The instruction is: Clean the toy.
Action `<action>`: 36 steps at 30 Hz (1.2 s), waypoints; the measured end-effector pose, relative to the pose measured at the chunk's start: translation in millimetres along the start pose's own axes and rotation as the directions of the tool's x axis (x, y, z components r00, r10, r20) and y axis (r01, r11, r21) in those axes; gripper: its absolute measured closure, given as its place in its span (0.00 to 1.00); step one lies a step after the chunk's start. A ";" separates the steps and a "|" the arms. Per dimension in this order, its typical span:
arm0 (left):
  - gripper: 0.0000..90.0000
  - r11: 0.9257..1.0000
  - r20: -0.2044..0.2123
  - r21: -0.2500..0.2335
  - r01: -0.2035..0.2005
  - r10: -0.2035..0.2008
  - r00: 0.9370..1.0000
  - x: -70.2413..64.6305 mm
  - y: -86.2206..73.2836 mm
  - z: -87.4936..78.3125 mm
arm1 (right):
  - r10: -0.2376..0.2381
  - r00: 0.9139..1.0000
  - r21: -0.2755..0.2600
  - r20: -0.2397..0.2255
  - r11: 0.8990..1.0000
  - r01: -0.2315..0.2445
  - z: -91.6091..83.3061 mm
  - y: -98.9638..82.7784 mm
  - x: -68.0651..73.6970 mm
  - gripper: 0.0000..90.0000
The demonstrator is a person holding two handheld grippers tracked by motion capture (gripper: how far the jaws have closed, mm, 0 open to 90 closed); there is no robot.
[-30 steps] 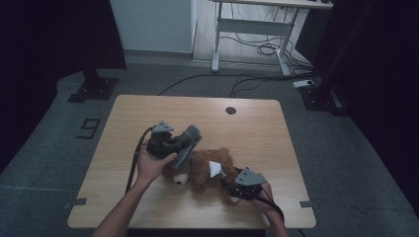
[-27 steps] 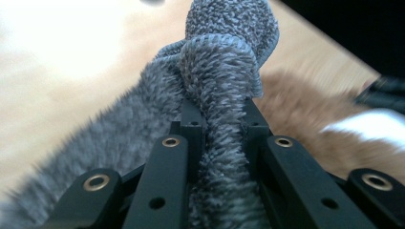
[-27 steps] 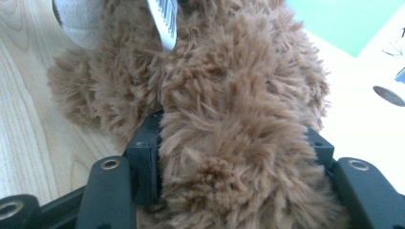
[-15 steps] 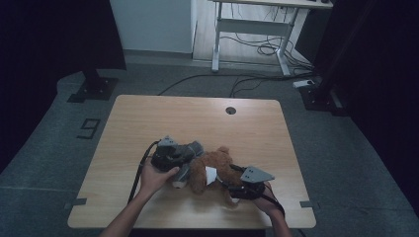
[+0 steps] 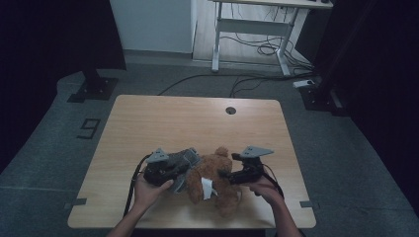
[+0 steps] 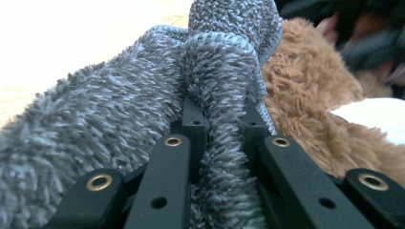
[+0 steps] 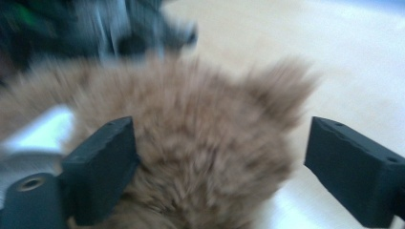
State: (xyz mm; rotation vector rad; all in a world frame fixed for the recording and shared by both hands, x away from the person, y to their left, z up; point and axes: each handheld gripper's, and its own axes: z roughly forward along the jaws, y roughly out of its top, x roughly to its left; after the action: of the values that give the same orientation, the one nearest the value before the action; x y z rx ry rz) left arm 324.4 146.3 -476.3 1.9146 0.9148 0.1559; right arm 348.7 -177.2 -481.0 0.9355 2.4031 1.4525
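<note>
Brown teddy bear [image 5: 217, 177] lies on the wooden bench [image 5: 197, 123], near the front edge, a little right of centre, its white patch [image 5: 207, 187] facing up. My left gripper [image 5: 170, 168] sits at the bear's 9 o'clock, just beside it; the fingers [image 6: 176, 157] are clamped together on a fold of grey fluffy cloth [image 6: 143, 95], the pile bulging out on both sides of the pinch. In the left gripper view the cloth rests against the bear's brown fur [image 6: 305, 95], touching it. From above, the cloth [image 5: 190, 158] shows as a grey bunch between my left gripper and the bear's head. My right gripper [image 5: 230, 174] is at the bear's 3 o'clock, pointing toward 9 o'clock across the bear. Its fingers [image 7: 100, 162] stand wide apart, having just been opening; the bear's fuzzy body [image 7: 200, 157] fills the gap between them. The left finger lies against the fur or very near it, blur prevents telling which; the right finger [image 7: 353, 167] stands clear of the fur with pale bench showing beside it. Both my hands grip the tools from the 6 o'clock edge of the bench.
</note>
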 end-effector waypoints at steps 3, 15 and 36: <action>0.87 1.000 0.026 -0.006 0.015 -0.015 1.000 1.5 -4.2 -3.9 | 0.073 0.995 0.008 -0.067 0.997 -0.073 11.3 -13.0 2.0 0.01; 0.87 0.998 0.052 -0.025 0.058 -0.056 0.997 9.3 -11.0 -10.4 | 0.059 0.976 0.025 -0.209 0.998 -0.055 32.7 -30.1 10.7 0.41; 0.85 0.996 0.084 -0.076 -0.038 0.044 0.995 -41.1 50.5 24.1 | -0.302 0.940 -0.059 0.157 0.947 0.314 27.7 -12.2 15.3 0.51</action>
State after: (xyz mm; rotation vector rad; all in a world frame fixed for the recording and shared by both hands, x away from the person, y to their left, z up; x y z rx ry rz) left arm 333.2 89.8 -437.0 1.8574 0.8022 0.1291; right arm 344.1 -151.7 -502.9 0.5892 2.2411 1.3071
